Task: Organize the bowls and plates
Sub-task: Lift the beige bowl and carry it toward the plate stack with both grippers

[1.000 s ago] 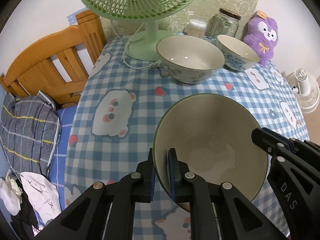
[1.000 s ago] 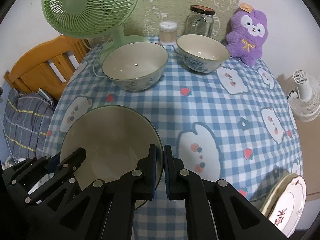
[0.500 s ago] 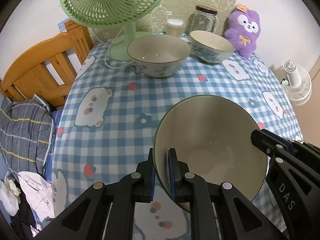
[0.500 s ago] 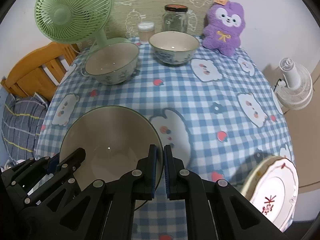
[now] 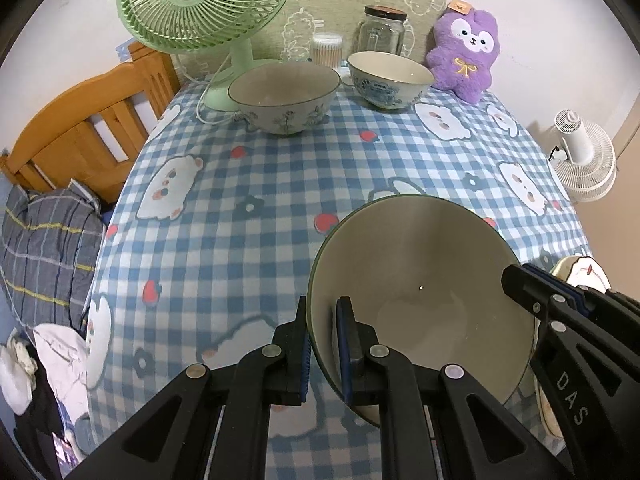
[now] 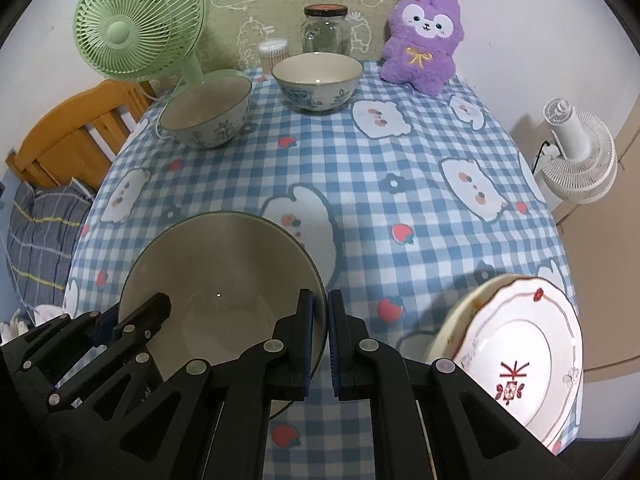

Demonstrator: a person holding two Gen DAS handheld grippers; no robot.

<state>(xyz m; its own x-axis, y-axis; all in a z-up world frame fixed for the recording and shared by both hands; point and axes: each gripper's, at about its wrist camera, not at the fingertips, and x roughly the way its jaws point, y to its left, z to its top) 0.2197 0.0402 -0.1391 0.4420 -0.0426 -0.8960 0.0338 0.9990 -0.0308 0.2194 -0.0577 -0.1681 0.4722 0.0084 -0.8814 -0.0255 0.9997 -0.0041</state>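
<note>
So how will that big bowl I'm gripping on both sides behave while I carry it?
The big bowl looks like glazed ceramic, so probably rigid, fairly heavy and breakable. The left tool and right tool each pinch only thin rim, and the glossy glaze may let it slip or tilt.

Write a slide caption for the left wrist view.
Left hand-held gripper and right hand-held gripper clamp opposite rims of a large cream ceramic bowl above the blue checked tablecloth.

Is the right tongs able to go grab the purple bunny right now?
Probably not yet. The right tongs are shut on the rim of the big bowl, which the left tongs grip too. The purple bunny sits at the far edge, with open tablecloth between.
</note>
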